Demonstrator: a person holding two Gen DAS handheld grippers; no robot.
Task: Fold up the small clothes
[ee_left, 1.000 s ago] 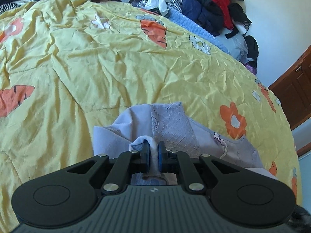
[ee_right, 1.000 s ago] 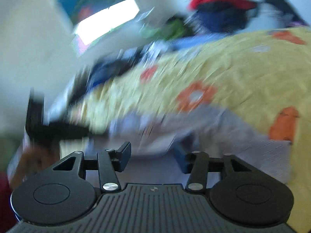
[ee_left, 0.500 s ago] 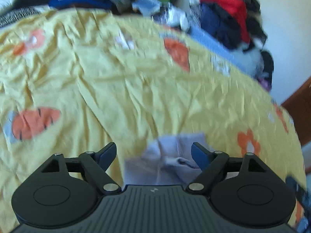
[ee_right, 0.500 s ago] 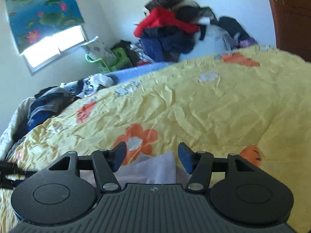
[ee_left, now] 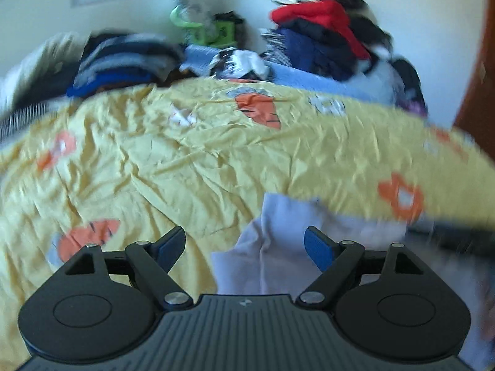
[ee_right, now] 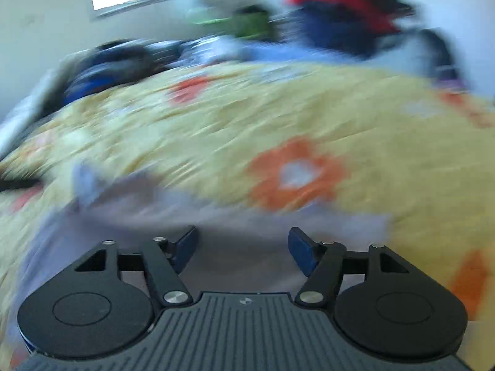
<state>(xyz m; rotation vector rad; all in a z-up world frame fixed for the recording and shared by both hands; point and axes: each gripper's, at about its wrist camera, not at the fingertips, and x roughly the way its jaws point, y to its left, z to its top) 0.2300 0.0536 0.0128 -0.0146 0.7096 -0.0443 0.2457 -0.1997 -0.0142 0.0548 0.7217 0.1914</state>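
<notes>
On the yellow bedspread (ee_left: 191, 154) lies the small lilac garment (ee_left: 278, 247), right below both claws. The left gripper (ee_left: 244, 247) and right gripper (ee_right: 243, 249) both gape wide and hold nothing, so each should probably pinch one edge low and neatly. It looks soft, pale and rumpled, partly folded.

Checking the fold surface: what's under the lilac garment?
The lilac garment lies on the yellow flowered quilt. The quilt directly beneath it is covered, so anything there can't be seen.
</notes>
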